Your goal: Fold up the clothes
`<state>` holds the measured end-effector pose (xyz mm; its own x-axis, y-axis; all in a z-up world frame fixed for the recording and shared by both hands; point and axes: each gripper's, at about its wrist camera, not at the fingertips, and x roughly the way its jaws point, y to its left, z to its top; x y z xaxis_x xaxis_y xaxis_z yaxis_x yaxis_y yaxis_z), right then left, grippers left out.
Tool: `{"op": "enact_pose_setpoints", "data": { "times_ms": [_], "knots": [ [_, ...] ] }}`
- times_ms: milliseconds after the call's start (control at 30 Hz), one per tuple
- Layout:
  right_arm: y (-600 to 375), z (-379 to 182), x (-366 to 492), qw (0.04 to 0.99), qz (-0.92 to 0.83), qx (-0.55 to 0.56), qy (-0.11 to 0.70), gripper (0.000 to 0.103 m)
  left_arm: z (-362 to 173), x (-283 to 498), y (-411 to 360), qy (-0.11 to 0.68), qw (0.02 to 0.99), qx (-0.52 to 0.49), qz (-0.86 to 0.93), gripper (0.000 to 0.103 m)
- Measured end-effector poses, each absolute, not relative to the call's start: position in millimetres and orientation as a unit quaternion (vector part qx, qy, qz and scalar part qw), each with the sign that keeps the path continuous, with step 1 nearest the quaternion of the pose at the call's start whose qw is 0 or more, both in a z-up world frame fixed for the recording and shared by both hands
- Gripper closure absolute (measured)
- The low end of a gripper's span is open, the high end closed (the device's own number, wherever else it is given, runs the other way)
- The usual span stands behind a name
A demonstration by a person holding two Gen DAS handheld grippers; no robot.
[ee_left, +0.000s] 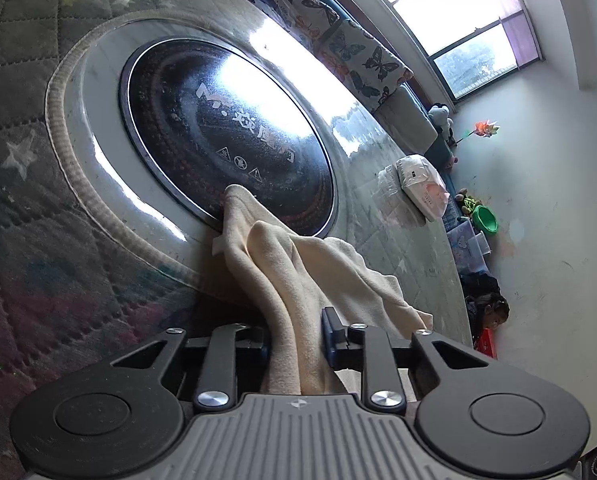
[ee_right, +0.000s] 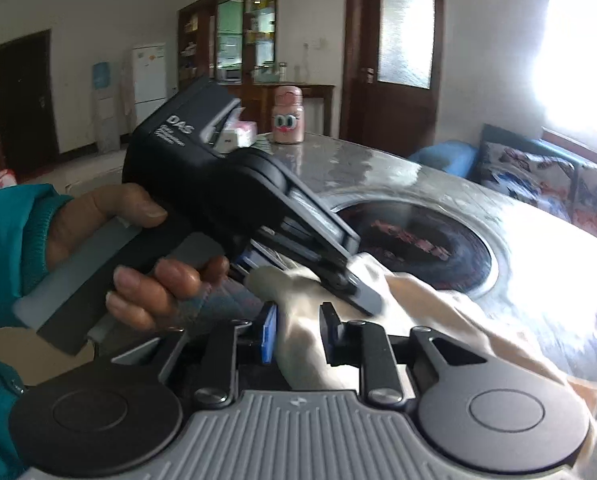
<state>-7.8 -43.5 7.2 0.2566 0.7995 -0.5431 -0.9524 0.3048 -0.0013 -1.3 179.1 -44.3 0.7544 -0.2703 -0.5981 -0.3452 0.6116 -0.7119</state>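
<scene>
Now both the left gripper (ee_left: 296, 338) and right gripper (ee_right: 298, 330) pinch the cream cloth (ee_left: 298, 264) (bunched), which stretches ahead toward the round cooktop (ee_left: 226, 136).

Left wrist view: a fisheye camera rides just behind the left tongs (ee_left: 296, 342) and looks forward and down along them, close over the bench (ee_left: 402, 240), toward the window (ee_left: 470, 36) and the butterfly-print cushions (ee_left: 350, 48) beneath it.

Right wrist view: the camera sits likewise behind the right tongs (ee_right: 298, 336), tilted down across the bench (ee_right: 378, 164) toward the far wall, door (ee_right: 394, 60) and cabinet (ee_right: 234, 36).

Shared field: the dark round inset (ee_left: 226, 136) (ee_right: 418, 240), the cream cloth (ee_left: 298, 272) (ee_right: 438, 308), and the cushions (ee_right: 538, 184). The right view also takes in the left tongs (ee_right: 358, 276) from the side, very near.
</scene>
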Motion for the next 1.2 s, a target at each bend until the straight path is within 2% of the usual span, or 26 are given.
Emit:
{"op": "enact_pose_setpoints", "data": {
  "times_ms": [133, 267, 500, 567, 733, 800, 833, 867, 933, 1067, 1200],
  "knots": [
    [-78, 6, 2, 0.807, 0.519, -0.135, 0.247, 0.074, -42, -2, 174, 0.35, 0.838, -0.419, 0.022, 0.077],
    [-115, 5, 31, 0.849, 0.443, -0.097, 0.269, 0.063, -38, -1, 168, 0.354, 0.85, -0.389, 0.022, 0.075],
    [-155, -16, 93, 0.889, 0.337, -0.055, 0.304, 0.061, -35, 0, 164, 0.358, 0.859, -0.366, 0.013, 0.071],
    [-158, -24, 108, 0.89, 0.329, -0.036, 0.315, 0.055, -35, 1, 162, 0.36, 0.861, -0.358, 0.011, 0.071],
    [-155, -39, 127, 0.879, 0.34, 0.01, 0.333, 0.055, -32, 1, 159, 0.362, 0.869, -0.336, 0.008, 0.071],
    [-153, -40, 126, 0.875, 0.349, 0.022, 0.335, 0.068, -31, 1, 159, 0.364, 0.87, -0.332, 0.009, 0.071],
    [-153, -41, 127, 0.872, 0.353, 0.029, 0.339, 0.08, -30, 1, 158, 0.366, 0.871, -0.327, 0.01, 0.073],
    [-153, -40, 127, 0.87, 0.355, 0.036, 0.341, 0.084, -29, 2, 156, 0.368, 0.873, -0.318, 0.011, 0.073],
    [-155, -39, 127, 0.871, 0.355, 0.042, 0.337, 0.089, -26, 3, 152, 0.375, 0.876, -0.302, 0.018, 0.075],
    [-163, -29, 121, 0.874, 0.361, 0.052, 0.322, 0.091, -16, 8, 145, 0.375, 0.887, -0.27, 0.016, 0.082],
    [-173, -14, 115, 0.883, 0.361, 0.051, 0.297, 0.091, -2, 21, 131, 0.367, 0.897, -0.248, -0.007, 0.083]
  ]
}}
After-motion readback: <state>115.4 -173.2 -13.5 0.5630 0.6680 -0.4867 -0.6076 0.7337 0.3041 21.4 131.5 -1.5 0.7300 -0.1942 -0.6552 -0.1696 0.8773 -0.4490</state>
